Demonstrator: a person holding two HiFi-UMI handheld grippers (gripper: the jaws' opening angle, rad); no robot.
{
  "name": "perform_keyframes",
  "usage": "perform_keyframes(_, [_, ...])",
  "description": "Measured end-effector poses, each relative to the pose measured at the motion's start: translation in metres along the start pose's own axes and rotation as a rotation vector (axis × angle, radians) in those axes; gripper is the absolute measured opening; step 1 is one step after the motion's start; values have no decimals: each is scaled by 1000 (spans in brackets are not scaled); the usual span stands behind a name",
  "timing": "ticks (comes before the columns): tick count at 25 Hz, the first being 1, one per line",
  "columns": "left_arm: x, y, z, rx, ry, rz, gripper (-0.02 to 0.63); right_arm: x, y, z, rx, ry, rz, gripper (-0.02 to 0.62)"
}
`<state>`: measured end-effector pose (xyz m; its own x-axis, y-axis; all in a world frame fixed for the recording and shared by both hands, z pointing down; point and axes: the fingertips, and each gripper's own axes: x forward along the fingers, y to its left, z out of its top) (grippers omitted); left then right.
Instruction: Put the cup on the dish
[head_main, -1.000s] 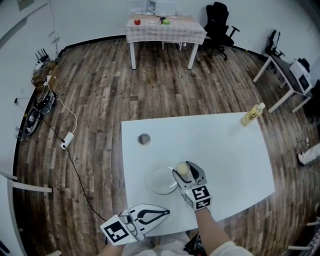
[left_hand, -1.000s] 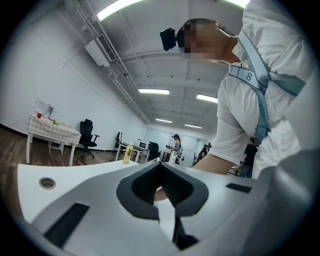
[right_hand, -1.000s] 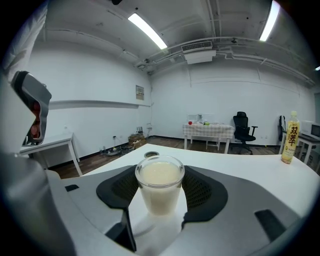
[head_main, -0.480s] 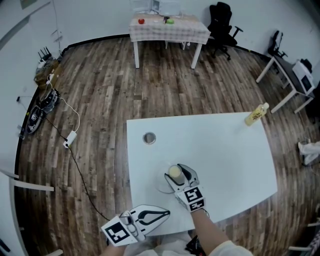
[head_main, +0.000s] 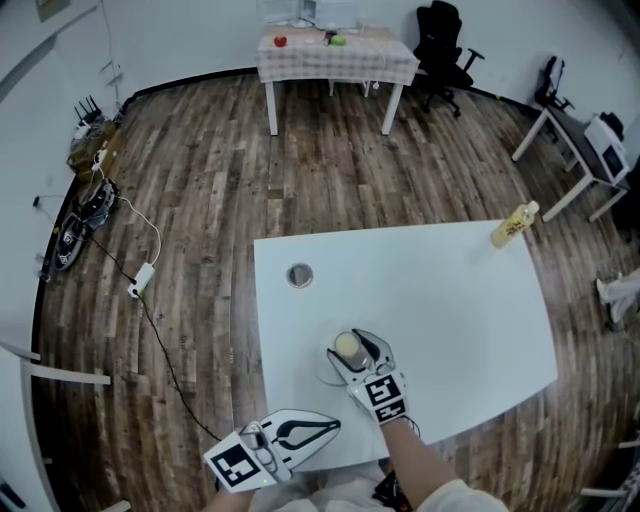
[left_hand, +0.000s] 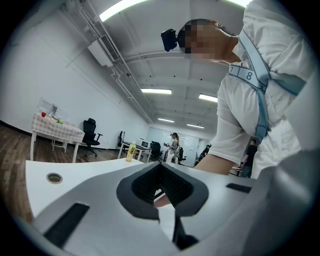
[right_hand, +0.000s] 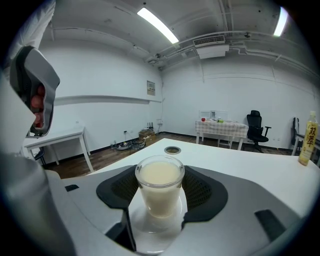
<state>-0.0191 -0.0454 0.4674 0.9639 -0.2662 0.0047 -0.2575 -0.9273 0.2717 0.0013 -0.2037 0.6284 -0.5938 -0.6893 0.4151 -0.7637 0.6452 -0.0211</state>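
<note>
A small clear cup (head_main: 348, 346) full of a cream-coloured drink stands between the jaws of my right gripper (head_main: 353, 345), which is shut on it. In the right gripper view the cup (right_hand: 160, 187) sits upright on the clear glass dish (right_hand: 157, 229), with the dark pads against both its sides. From the head view only the dish's left rim (head_main: 323, 370) shows beside the gripper. My left gripper (head_main: 330, 426) hangs at the table's near edge, left of the right arm, shut and holding nothing; in its own view the left gripper (left_hand: 167, 200) points across the tabletop.
The white table (head_main: 450, 290) carries a round cable grommet (head_main: 299, 276) at its far left and a yellow bottle (head_main: 514, 225) at its far right corner. A cloth-covered table (head_main: 335, 55) and a black office chair (head_main: 440, 45) stand far off. Cables lie on the floor at left.
My right gripper carried the cup leftward over the dish during the first half second, then stayed still. The left gripper has not moved.
</note>
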Motion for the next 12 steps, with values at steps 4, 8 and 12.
perform_keyframes(4, [1, -3, -1, 5, 10, -9, 1, 3, 11, 2, -12, 3, 17, 285])
perform_keyframes(8, [1, -3, 1, 3, 10, -11, 1, 4, 13, 4, -19, -2, 27, 285])
perform_keyframes(12, [1, -3, 0, -3, 8, -8, 0, 3, 14, 5, 29, -26, 64, 287])
